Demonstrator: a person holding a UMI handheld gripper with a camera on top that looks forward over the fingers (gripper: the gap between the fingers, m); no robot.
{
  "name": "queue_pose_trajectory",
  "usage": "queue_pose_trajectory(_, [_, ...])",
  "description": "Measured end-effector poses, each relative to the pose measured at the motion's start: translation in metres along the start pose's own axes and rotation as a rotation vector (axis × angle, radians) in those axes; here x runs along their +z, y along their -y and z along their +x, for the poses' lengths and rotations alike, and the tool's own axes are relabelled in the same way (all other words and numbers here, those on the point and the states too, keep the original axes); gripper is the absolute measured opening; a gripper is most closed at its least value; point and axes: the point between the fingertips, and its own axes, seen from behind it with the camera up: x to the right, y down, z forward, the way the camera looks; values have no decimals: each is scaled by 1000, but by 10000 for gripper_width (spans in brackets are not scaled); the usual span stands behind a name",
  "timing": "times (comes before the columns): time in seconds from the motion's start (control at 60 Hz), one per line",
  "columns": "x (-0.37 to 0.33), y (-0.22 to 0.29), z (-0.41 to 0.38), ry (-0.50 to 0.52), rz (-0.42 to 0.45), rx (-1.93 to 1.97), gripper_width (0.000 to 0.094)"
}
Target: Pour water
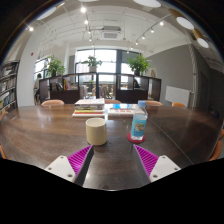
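Observation:
A cream-coloured cup [96, 130] stands on the dark wooden table [40, 135], just ahead of my left finger. A clear glass with blue liquid and a red base [138, 124] stands to its right, just ahead of my right finger. My gripper [112, 160] is open and empty, with its magenta pads [79, 158] spread apart over bare table short of both vessels. Nothing is between the fingers.
Books or papers [90, 110] lie farther back on the table. Chairs [52, 102] stand along the far side. Beyond are plants and large windows [100, 62]. A bookshelf [8, 85] stands at the left.

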Motion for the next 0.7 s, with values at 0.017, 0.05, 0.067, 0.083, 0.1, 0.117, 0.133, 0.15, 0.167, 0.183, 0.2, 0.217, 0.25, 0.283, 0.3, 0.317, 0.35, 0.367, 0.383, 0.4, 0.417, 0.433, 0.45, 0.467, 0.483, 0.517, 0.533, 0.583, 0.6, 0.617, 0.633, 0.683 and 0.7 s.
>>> queue_pose_trajectory(0.017, [-3, 6, -6, 6, 7, -3, 802])
queue_pose_trajectory(0.05, [-9, 11, -14, 21, 22, -4, 799])
queue_pose_trajectory(0.067, [-13, 14, -18, 29, 28, -3, 801])
queue_pose_trajectory(0.083, [-16, 17, -22, 36, 34, -2, 798])
queue_pose_trajectory(0.1, [-19, 20, -26, 42, 40, -1, 798])
queue_pose_trajectory(0.117, [-19, 22, -28, 49, 47, -1, 799])
queue_pose_trajectory(0.133, [-21, 25, -34, 53, 52, -1, 798])
queue_pose_trajectory(0.15, [-25, 28, -37, 56, 56, -3, 798])
queue_pose_trajectory(0.167, [-28, 30, -40, 59, 59, -7, 797])
queue_pose_trajectory(0.183, [-30, 31, -43, 62, 60, -12, 798])
queue_pose_trajectory(0.2, [-33, 33, -46, 66, 61, -15, 796])
queue_pose_trajectory(0.217, [-36, 34, -50, 72, 64, -17, 801])
queue_pose_trajectory(0.25, [-38, 37, -56, 81, 74, -19, 798])
queue_pose_trajectory(0.283, [-44, 42, -63, 89, 80, -23, 798])
queue_pose_trajectory(0.3, [-46, 43, -66, 93, 81, -25, 797])
queue_pose_trajectory(0.317, [-49, 45, -68, 98, 83, -28, 799])
queue_pose_trajectory(0.35, [-53, 47, -73, 105, 91, -36, 794])
queue_pose_trajectory(0.367, [-55, 49, -76, 108, 94, -40, 793])
queue_pose_trajectory(0.383, [-57, 50, -78, 112, 96, -44, 796])
queue_pose_trajectory(0.4, [-59, 52, -81, 116, 99, -47, 799])
queue_pose_trajectory(0.417, [-62, 54, -84, 119, 103, -49, 800])
queue_pose_trajectory(0.433, [-65, 55, -86, 121, 107, -52, 800])
queue_pose_trajectory(0.45, [-67, 56, -88, 123, 111, -54, 797])
queue_pose_trajectory(0.467, [-69, 57, -90, 125, 113, -55, 800])
queue_pose_trajectory(0.483, [-71, 58, -92, 128, 114, -55, 798])
queue_pose_trajectory(0.517, [-73, 59, -94, 132, 116, -54, 797])
queue_pose_trajectory(0.533, [-75, 60, -95, 134, 117, -55, 795])
queue_pose_trajectory(0.583, [-80, 62, -99, 135, 121, -59, 794])
queue_pose_trajectory(0.6, [-81, 63, -100, 136, 123, -59, 795])
queue_pose_trajectory(0.617, [-82, 63, -101, 137, 124, -60, 801])
queue_pose_trajectory(0.633, [-83, 64, -102, 138, 125, -60, 797])
queue_pose_trajectory(0.683, [-85, 64, -104, 138, 130, -64, 796])
queue_pose_trajectory(0.7, [-85, 65, -104, 138, 130, -64, 798])
